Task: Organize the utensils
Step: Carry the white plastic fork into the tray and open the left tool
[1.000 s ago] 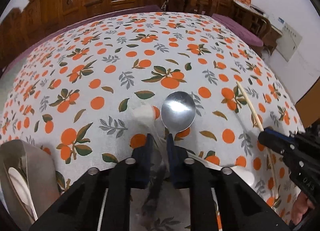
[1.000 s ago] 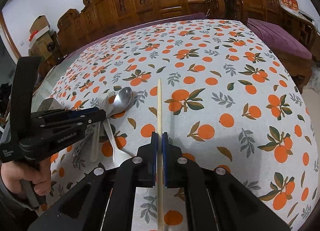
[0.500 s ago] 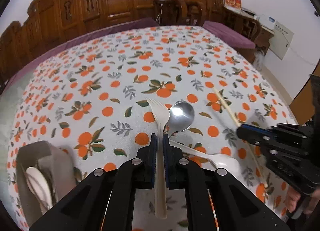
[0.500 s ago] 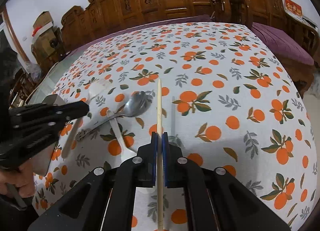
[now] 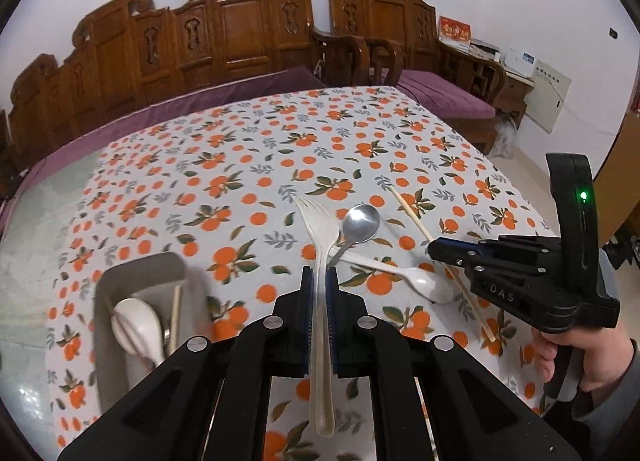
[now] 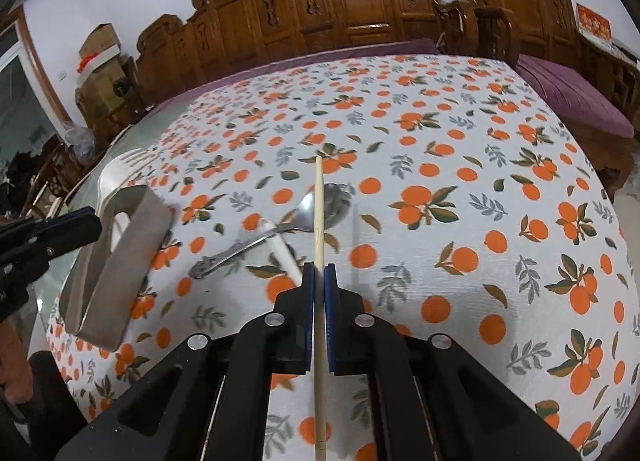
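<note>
My left gripper [image 5: 319, 275] is shut on a white plastic fork [image 5: 316, 229], held above the table with its tines pointing away. My right gripper [image 6: 319, 271] is shut on a wooden chopstick [image 6: 319, 201], also off the cloth. Below them a metal spoon [image 5: 362, 223] and a white plastic spoon [image 5: 424, 285] lie crossed on the orange-print tablecloth [image 5: 248, 165]. A grey utensil holder [image 5: 140, 273] stands at the left with a white ceramic spoon [image 5: 136, 325] and a chopstick [image 5: 175, 313] inside. The right gripper [image 5: 432, 250] also shows in the left wrist view, the left gripper [image 6: 96, 223] in the right wrist view.
Carved wooden benches [image 5: 240, 33] with purple cushions [image 5: 440, 97] stand behind the table. A person's hand [image 5: 580, 357] grips the right tool at the table's right edge. Cardboard boxes [image 6: 100, 49] sit far left. The table's right edge drops off near a wall panel [image 5: 548, 101].
My left gripper closed on the fork and lifted it up and back, so the holder came fully into view. My right gripper rose a little with the chopstick.
</note>
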`<state>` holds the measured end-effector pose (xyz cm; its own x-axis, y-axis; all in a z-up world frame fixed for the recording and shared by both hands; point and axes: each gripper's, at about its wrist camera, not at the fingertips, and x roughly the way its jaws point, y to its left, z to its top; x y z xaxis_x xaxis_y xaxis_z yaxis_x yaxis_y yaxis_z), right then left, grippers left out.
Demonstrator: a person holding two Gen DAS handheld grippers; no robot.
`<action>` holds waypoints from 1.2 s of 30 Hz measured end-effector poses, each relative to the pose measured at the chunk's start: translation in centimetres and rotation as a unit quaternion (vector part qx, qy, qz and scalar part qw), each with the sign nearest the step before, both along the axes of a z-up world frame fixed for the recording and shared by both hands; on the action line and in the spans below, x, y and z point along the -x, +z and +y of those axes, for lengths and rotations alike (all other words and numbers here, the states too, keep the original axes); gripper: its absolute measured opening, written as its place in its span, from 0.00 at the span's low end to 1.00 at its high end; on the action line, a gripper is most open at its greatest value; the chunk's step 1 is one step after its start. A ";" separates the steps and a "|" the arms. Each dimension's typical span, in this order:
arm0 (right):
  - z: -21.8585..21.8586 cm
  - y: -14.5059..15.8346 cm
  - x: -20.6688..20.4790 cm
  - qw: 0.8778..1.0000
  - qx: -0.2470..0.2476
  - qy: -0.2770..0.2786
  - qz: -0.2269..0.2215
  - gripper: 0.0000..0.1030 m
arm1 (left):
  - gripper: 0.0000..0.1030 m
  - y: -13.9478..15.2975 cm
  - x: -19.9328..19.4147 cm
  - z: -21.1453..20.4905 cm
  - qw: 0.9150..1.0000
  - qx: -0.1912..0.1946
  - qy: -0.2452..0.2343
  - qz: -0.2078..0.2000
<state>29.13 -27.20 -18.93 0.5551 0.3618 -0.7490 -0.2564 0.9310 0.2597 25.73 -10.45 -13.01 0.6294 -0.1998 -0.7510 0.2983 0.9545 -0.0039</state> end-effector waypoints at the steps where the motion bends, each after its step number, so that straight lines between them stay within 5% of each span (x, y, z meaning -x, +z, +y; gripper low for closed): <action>1: 0.2 0.2 0.3 1.000 0.001 0.003 -0.004 0.06 | 0.05 0.2 0.2 0.3 1.000 -0.001 0.001 -0.002; 17: 1.7 3.6 5.3 0.999 -0.004 0.005 -0.042 0.06 | 0.05 4.2 4.3 3.9 0.999 -0.004 0.027 -0.032; 36: 7.0 9.0 9.2 0.996 -0.004 0.041 -0.073 0.06 | 0.05 4.8 5.7 8.9 0.997 0.010 0.070 -0.025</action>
